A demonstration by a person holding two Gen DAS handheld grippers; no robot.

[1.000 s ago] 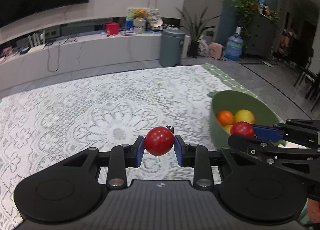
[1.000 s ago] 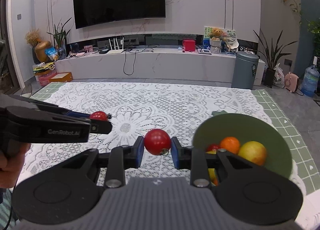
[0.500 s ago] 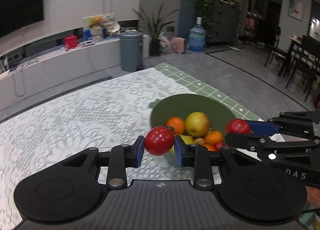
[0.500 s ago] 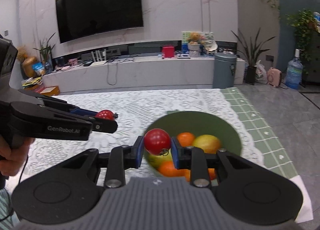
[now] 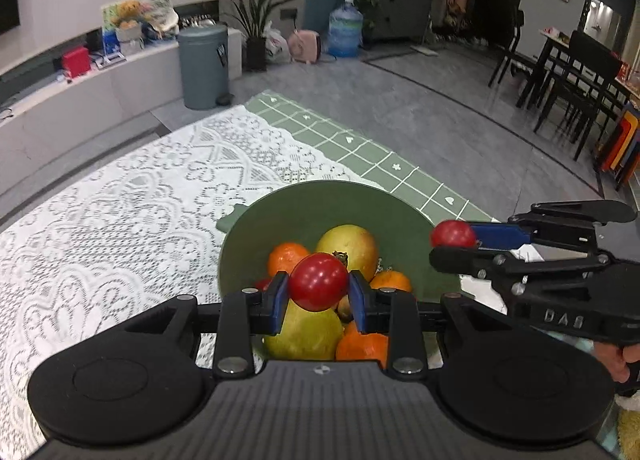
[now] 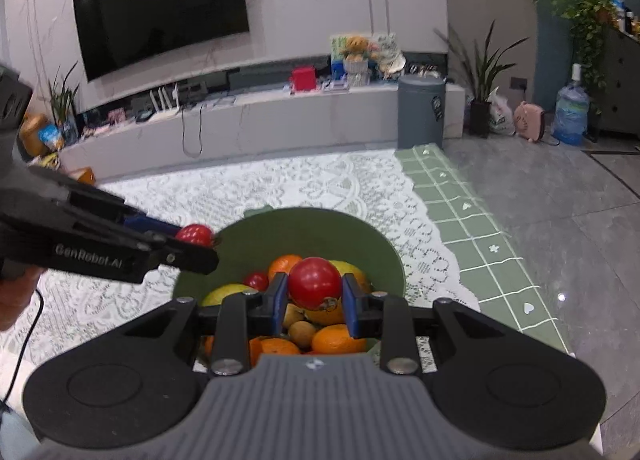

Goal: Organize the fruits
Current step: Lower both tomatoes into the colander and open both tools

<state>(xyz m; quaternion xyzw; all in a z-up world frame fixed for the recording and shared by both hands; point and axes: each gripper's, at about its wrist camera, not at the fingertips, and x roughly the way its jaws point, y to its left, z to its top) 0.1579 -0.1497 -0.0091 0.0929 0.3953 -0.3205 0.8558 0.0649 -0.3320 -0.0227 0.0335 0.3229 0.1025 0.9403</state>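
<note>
A: Left wrist view is showing the left gripper clamping a red tomato directly above the green bowl.

B: Right gripper is gripping its own tomato, hovering over the fruit pile, nearer the bowl's middle. Both are needing only a downward release.

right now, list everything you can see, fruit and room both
red tomatoes: 2, one in each hand-held gripper, left's, right's
bowl: 1, green, on the lace cloth, holding oranges, yellow fruit, a small red one
lace cloth: 1, white, over a green checked cloth
bin: 1, grey, on the floor by the low cabinet
water bottle: 1, blue, on the floor
tv: 1, black, on the wall
left hand-held gripper: black, blue pads, shut on a tomato
right hand-held gripper: same, shut on a tomato
</note>
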